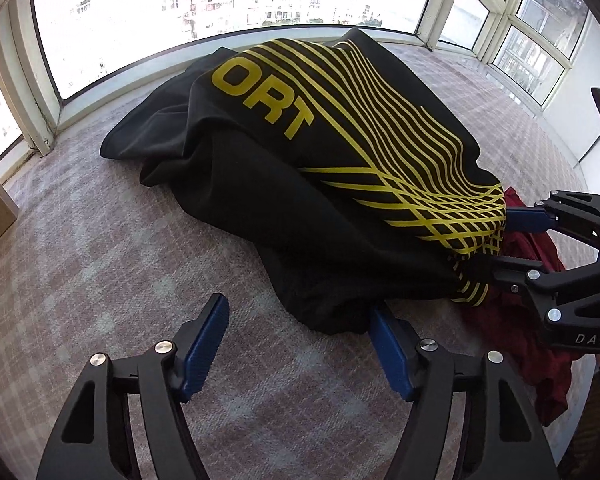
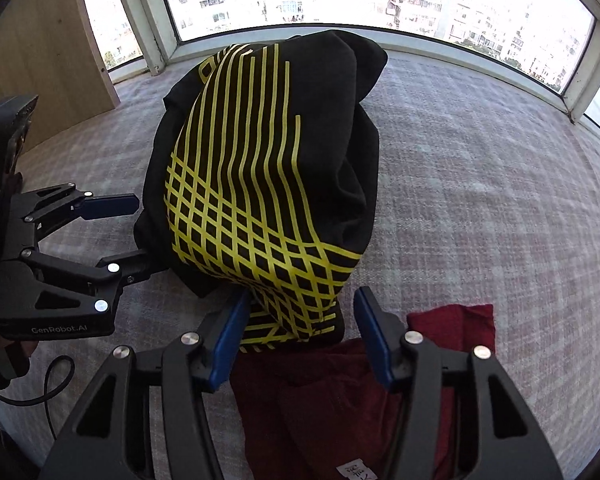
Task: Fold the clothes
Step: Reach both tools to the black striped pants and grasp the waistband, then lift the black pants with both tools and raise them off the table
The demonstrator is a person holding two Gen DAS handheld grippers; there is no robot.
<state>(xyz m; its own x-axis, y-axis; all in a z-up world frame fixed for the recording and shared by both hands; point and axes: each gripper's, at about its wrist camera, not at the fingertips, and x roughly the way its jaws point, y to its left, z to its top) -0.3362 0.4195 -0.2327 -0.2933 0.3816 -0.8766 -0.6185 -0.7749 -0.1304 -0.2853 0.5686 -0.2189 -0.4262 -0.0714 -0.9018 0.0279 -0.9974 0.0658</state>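
Note:
A black shirt (image 1: 300,184) with yellow stripes and the letters "ORT" lies bunched on the patterned carpet; it also shows in the right wrist view (image 2: 268,176). My left gripper (image 1: 300,344) is open at the shirt's near black edge, its right finger touching the cloth. In the right wrist view it (image 2: 140,232) sits at the shirt's left side. My right gripper (image 2: 300,320) is open around the shirt's striped near corner. In the left wrist view it (image 1: 500,240) reaches in from the right, one finger partly under the cloth.
A dark red garment (image 2: 340,400) lies on the carpet (image 2: 480,220) beneath my right gripper; it also shows in the left wrist view (image 1: 532,320). Window frames (image 1: 40,120) ring the far side. A wooden panel (image 2: 60,60) stands at the left.

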